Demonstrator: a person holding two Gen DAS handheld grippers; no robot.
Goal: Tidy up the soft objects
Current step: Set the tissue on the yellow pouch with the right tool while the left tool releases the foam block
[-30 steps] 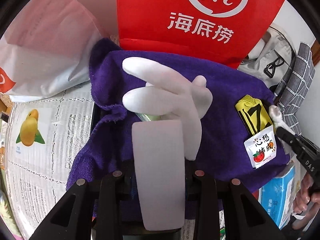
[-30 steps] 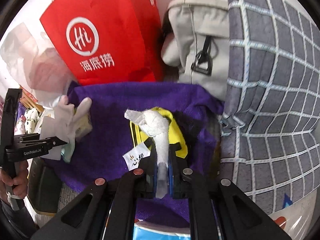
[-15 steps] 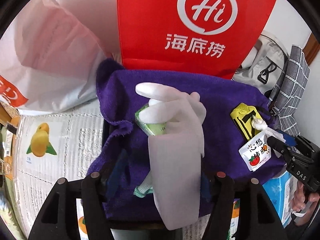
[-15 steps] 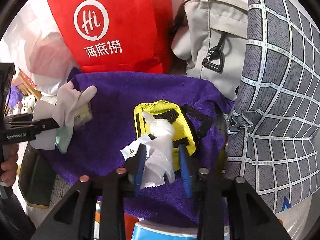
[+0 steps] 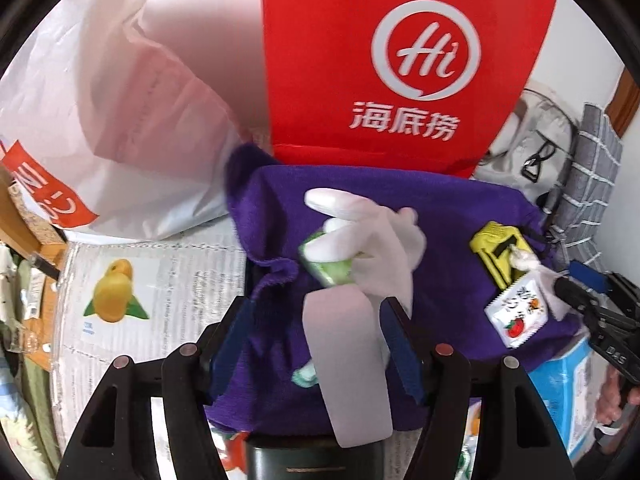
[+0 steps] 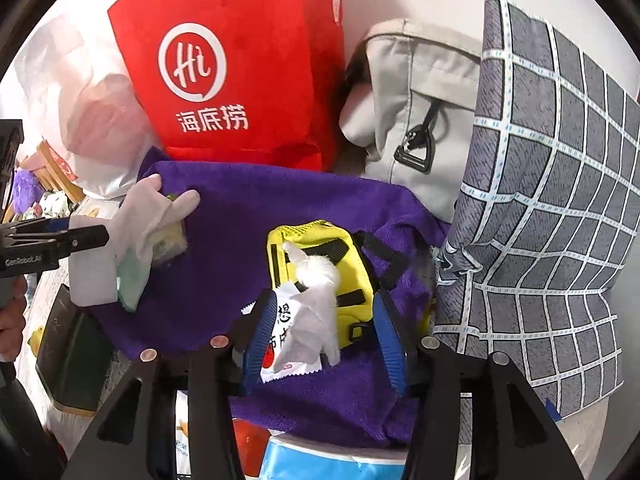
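The left gripper (image 5: 320,344) stood spread, its blue pads clear of the white glove (image 5: 372,240) lying between them on the purple towel (image 5: 448,256); the cuff ran down toward six o'clock and the fingers pointed toward ten o'clock, draped over a small green packet (image 5: 328,268). The right gripper (image 6: 320,340) had jaws that were opening, with a crumpled white tissue (image 6: 316,300) loose between the blue pads and neither pad pressing on it. The tissue rested on a small yellow pouch (image 6: 320,240) and partly over a white sachet (image 6: 280,344) printed with a tomato, both on the towel. In the right wrist view the glove lay at about nine o'clock, well apart from the tissue. Behind the towel, at twelve o'clock, stood a red bag (image 5: 400,60), with a white plastic bag (image 5: 120,120) at ten o'clock, a grey backpack (image 6: 416,104) at one o'clock and a grey checked cushion (image 6: 560,220) at three o'clock.
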